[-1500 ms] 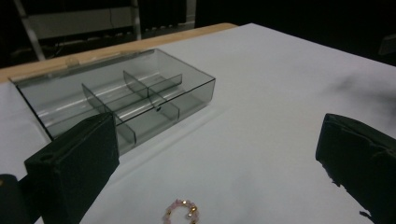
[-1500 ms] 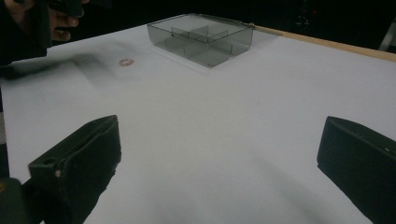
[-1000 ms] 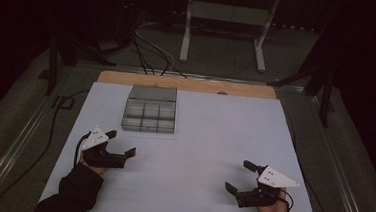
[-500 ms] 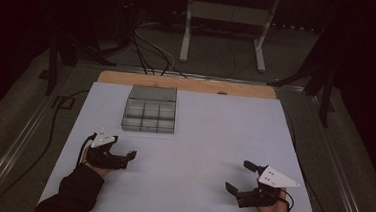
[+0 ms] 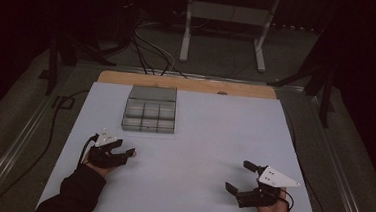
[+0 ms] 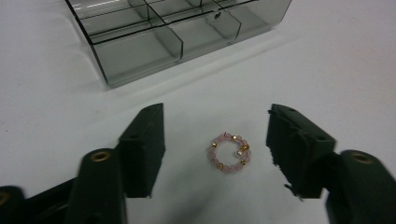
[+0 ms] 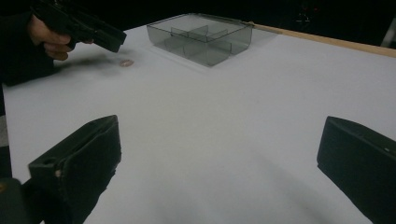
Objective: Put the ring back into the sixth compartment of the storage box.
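A small ring of pink beads with gold spacers (image 6: 229, 153) lies flat on the white table (image 5: 204, 137). My left gripper (image 6: 217, 126) points down at it with one jaw on each side. The jaws have just been closing, and both pads still stand clear of the beads. From above, the left gripper (image 5: 125, 149) is at the near left, in front of a clear smoky compartment box (image 5: 149, 116). My right gripper (image 5: 237, 175) rests at the near right, wide open with only bare table between its jaws (image 7: 219, 135). The right gripper view also shows the bead ring (image 7: 126, 62) farther off, under the left gripper (image 7: 100, 35).
The compartment box (image 6: 177, 32) has several divided cells and stands just beyond the beads. A wooden strip (image 5: 187, 84) runs along the table's far edge. Cables (image 5: 145, 48) and a metal stand (image 5: 227, 18) lie on the dark floor behind.
My left gripper has tipped down toward the table and its jaws have narrowed around the bead ring. The right gripper has not moved.
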`<state>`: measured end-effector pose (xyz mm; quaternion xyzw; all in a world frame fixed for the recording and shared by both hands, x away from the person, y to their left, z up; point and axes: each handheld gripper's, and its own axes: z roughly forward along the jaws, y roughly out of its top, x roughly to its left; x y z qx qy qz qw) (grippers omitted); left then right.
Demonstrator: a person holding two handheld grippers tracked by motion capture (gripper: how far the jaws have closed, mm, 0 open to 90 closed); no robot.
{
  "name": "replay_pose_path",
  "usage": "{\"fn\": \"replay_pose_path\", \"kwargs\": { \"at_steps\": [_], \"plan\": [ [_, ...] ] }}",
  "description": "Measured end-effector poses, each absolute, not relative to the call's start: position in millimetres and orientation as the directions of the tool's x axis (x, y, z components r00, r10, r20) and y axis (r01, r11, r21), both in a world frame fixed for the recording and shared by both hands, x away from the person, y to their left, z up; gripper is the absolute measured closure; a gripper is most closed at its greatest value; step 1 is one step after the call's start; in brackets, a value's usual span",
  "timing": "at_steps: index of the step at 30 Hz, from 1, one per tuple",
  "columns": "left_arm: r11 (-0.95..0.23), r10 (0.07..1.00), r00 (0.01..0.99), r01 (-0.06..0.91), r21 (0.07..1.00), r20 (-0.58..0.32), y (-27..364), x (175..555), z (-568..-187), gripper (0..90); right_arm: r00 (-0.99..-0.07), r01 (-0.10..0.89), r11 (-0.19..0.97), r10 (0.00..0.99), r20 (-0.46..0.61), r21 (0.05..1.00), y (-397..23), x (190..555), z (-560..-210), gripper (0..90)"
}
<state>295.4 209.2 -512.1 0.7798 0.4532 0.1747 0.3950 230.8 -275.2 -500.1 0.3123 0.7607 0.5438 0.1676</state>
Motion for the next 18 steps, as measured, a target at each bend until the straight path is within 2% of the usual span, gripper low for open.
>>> {"fn": "replay_pose_path", "kwargs": {
  "at_steps": [4, 18],
  "plan": [
    [-0.280, 0.847, 0.524, 0.582, 0.764, -0.089, 208.3, 296.9, -514.7, 49.7, -0.747, 0.294, 0.209, 0.659, 0.088, 0.933, -275.9, 231.2, -500.0, 0.0],
    [-0.320, 0.830, 0.552, 0.585, 0.745, -0.076, 204.2, 301.5, -517.7, 70.8, -0.747, 0.299, 0.214, 0.659, 0.088, 0.930, -275.2, 231.2, -500.5, 0.0]
  ]
}}
